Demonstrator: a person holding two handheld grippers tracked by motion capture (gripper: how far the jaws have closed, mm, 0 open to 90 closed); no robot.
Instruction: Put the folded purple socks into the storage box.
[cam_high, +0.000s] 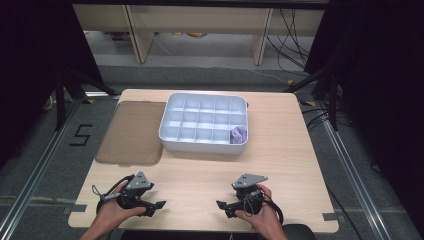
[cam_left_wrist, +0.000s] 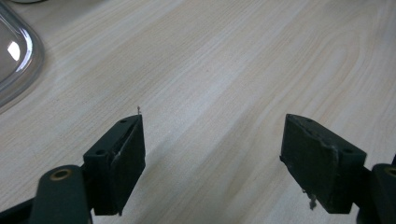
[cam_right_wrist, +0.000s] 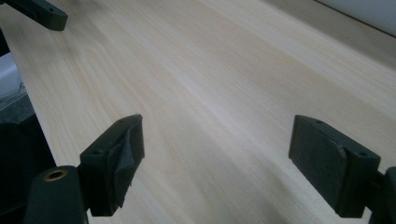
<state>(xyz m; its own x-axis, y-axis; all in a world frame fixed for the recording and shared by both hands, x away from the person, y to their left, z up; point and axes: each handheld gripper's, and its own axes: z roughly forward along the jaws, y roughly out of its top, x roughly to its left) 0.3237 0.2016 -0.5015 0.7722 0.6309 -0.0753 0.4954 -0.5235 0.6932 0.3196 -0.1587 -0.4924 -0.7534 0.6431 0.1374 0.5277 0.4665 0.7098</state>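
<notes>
A pale blue compartment tray (cam_high: 170, 131) stands on the far middle of the wooden table (cam_high: 200, 175). A small purple thing (cam_high: 239, 134) lies in its near right compartment. My left gripper (cam_high: 159, 205) rests near the front left edge, held in a hand, jaws pointing right. In the left gripper view it (cam_left_wrist: 212, 154) is open with bare wood between the pads. My right gripper (cam_high: 220, 205) sits near the front right, jaws pointing left. It (cam_right_wrist: 217, 158) is open too, nothing between its pads.
A translucent brown lid (cam_high: 131, 132) lies flat left of the tray; its clear rounded corner (cam_left_wrist: 18, 56) shows in the left gripper view. Bare wood spans the table's near half between the grippers. Shelf legs and cables stand on the floor beyond the table.
</notes>
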